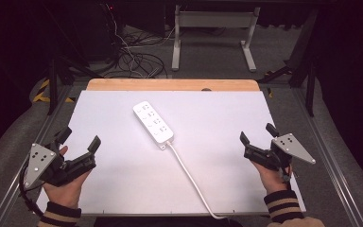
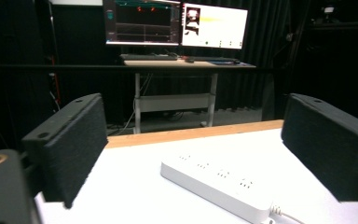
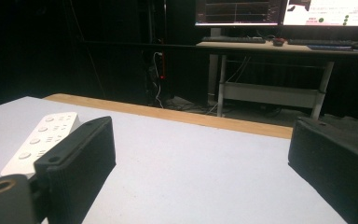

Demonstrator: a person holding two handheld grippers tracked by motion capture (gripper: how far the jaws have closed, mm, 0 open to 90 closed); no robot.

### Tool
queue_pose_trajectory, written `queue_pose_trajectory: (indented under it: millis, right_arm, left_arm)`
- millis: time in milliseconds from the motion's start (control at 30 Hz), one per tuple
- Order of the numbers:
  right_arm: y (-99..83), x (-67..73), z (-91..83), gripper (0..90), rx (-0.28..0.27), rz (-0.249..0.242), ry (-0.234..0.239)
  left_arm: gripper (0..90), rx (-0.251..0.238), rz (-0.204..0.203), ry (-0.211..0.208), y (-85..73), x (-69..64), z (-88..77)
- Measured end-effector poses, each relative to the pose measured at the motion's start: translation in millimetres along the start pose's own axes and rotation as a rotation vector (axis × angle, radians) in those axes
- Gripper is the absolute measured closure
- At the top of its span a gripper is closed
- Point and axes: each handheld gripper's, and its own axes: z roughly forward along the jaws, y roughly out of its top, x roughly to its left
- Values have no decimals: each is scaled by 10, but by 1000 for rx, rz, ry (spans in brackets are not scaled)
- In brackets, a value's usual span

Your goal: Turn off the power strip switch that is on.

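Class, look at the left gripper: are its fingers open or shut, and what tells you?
Open. The left gripper has its fingers spread wide with nothing between them; the power strip lies apart.

From where I sit, the strip (image 1: 153, 123) lies on the board (image 1: 123, 189) a little behind its middle, slanting from far left to near right, with its cord (image 1: 189, 177) running off the near end to the board's front edge. My left gripper (image 1: 81, 138) sits at the near left edge and my right gripper (image 1: 257, 137) at the near right edge, both well apart from the strip, which lies between them and farther back. Behind the board stands a desk (image 1: 212, 21) with monitors (image 2: 175, 23) on it.
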Motion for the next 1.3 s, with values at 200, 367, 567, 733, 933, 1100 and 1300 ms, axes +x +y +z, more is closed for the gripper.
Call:
queue_pose_trajectory:
  millis: [200, 367, 567, 733, 933, 1100, 1300]
  right_arm:
    - [1, -1, -1, 76, -2, -3, 0]
    - [2, -1, -3, 76, -3, -3, -1]
    - [2, -1, -5, 76, -3, -2, 0]
    - [3, -2, -5, 76, -4, -4, 0]
    - [3, 0, -11, 76, -5, -2, -1]
    - [1, 7, -20, 76, -4, -7, -1]
    - [1, 2, -36, 76, -1, -5, -6]
  left_arm:
    - [61, 6, 2, 30, -8, 5, 7]
    - [59, 9, -4, 41, -10, 20, 10]
    - [59, 15, -12, 42, -15, 26, 18]
    - [59, 16, -19, 39, -17, 30, 23]
    - [59, 19, -26, 38, -18, 32, 32]
    - [59, 30, -30, 35, -28, 39, 48]
    - [60, 34, -36, 33, -33, 43, 59]
